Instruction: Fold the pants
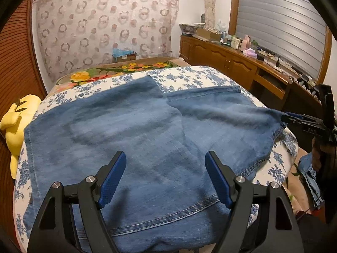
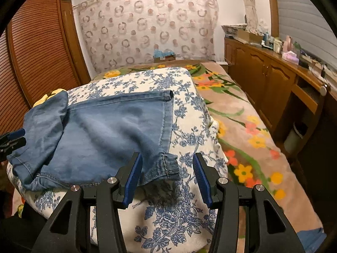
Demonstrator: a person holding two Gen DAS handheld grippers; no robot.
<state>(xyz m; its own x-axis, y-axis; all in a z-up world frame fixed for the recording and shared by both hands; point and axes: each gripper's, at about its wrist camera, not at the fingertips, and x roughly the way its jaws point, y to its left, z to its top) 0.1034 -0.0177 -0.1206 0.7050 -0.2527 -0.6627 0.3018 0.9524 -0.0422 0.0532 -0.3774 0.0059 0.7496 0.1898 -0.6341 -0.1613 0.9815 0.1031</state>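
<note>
Over the jeans (image 1: 130,130) – both grippers level, jaws wide apart

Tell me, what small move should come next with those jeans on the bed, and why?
Probably close the right gripper on the frayed hem corner of the jeans. Its jaws stand open with that corner bunched between them, not yet pinched. The left gripper hovers open above the denim too, so nothing is held and no fold can be lifted off the floral bedspread.

The right hand-held gripper (image 2: 167,176), jaws apart, straddles the pants' (image 2: 109,130) hem corner on the floral cloth (image 2: 189,113).
</note>
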